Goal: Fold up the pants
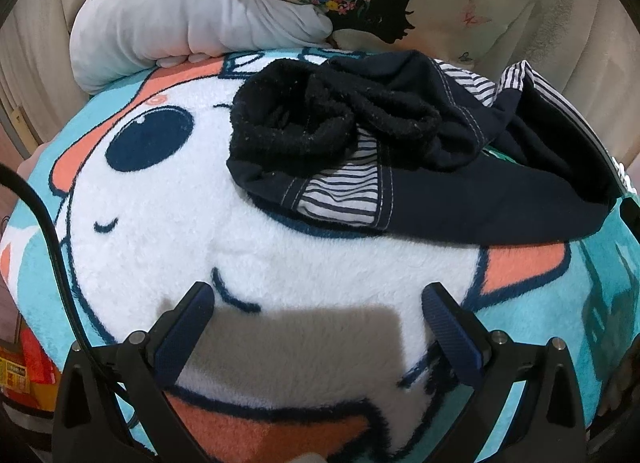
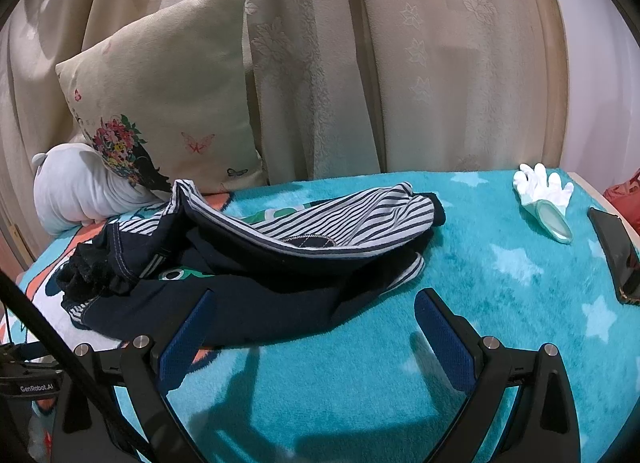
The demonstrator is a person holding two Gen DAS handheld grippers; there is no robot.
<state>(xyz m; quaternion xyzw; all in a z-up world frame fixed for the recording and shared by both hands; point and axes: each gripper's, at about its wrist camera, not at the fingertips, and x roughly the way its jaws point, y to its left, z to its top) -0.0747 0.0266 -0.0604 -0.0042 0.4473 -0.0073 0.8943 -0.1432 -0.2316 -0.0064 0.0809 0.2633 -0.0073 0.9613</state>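
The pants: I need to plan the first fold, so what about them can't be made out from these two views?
- Leg layout: the pants lie bunched in both views; folds hide which part is which leg.
- Right end: cut off in the left wrist view by a dark edge.
- Green print: mostly covered by fabric in the right wrist view.

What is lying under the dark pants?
The pants lie crumpled on a turquoise cartoon blanket, which shows all around them. Anything between pants and blanket is covered and cannot be seen.
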